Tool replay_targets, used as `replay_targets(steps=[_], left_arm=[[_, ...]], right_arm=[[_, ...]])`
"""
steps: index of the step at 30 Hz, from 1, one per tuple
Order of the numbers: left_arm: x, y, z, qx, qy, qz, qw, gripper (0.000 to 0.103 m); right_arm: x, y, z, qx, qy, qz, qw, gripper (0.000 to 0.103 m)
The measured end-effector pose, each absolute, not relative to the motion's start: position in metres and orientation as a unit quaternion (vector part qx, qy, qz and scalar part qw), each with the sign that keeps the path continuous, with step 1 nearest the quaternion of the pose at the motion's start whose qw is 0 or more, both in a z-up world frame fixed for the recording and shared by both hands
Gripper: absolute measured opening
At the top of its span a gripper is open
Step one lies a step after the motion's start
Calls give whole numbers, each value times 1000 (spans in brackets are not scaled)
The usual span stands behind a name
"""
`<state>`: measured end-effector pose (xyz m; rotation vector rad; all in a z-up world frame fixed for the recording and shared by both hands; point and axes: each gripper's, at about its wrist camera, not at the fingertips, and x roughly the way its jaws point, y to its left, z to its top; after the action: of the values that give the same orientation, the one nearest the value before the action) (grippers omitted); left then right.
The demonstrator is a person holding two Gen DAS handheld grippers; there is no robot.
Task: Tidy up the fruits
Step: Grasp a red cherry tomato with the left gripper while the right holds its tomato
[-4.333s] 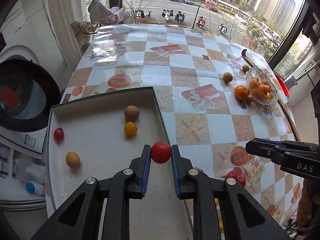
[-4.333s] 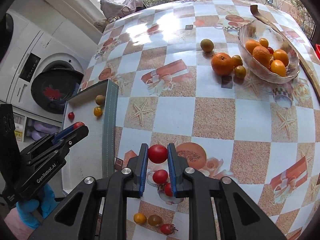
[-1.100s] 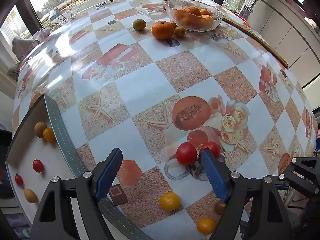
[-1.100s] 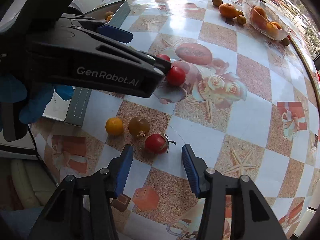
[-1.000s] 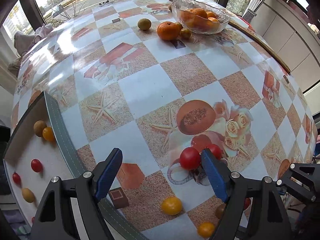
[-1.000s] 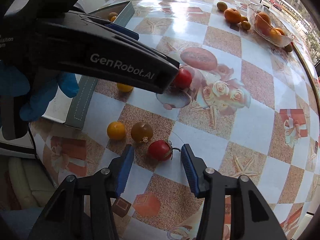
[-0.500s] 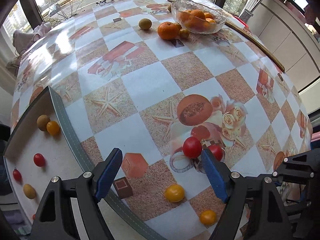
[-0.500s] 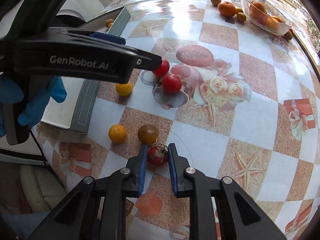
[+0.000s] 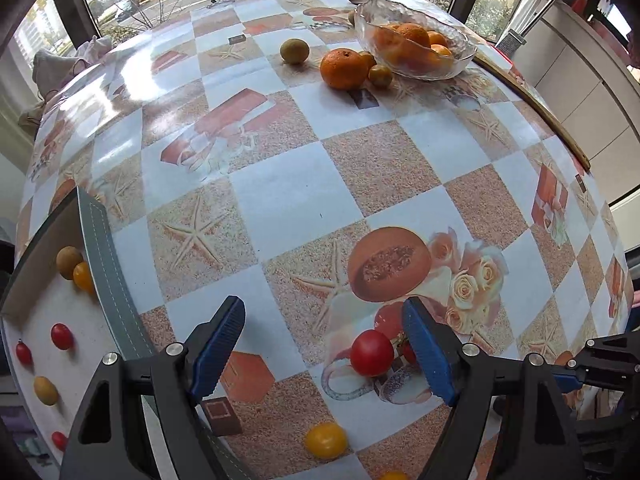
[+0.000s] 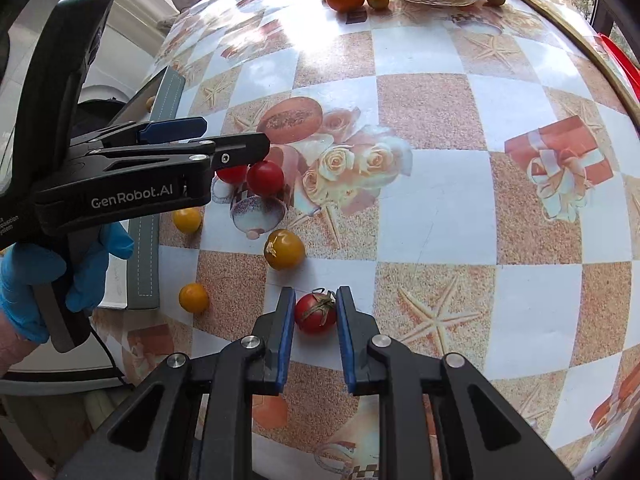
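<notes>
The right gripper (image 10: pixel 316 314) is clamped on a stemmed red tomato (image 10: pixel 316 313) low over the checked tablecloth (image 10: pixel 432 208), with a yellow tomato (image 10: pixel 284 249) just beyond it. The left gripper (image 9: pixel 324 344) hangs wide apart with nothing held, a loose red tomato (image 9: pixel 371 353) on the cloth near its right finger. The grey tray (image 9: pixel 100 248) at the table's left edge holds several small fruits.
</notes>
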<state>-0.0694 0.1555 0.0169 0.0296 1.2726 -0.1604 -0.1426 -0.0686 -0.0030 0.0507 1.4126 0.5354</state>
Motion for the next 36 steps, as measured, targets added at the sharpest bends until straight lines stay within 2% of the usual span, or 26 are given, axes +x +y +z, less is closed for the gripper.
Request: replay_targets(steps=[6,14,18,24,36], left_arm=[[-80,170,30,5,590,-70,804,82],[-99,149,45,18,585,-110,803,82],[-101,134,35,55,591,-100,799,82],[-100,151,25,25,597,-84,797,82],[-104,145,18,136,581,-103,796,82]], right_arm=[[-151,-76,-4,29,639,240,730,22],[-148,-74,-2,32,641,240,729,22],[-148,-77,-1,30,639,228,734,22],[-146,-92,-2,48,642,207,736,22],[-147,-92,-2,48,642,209,736,22]])
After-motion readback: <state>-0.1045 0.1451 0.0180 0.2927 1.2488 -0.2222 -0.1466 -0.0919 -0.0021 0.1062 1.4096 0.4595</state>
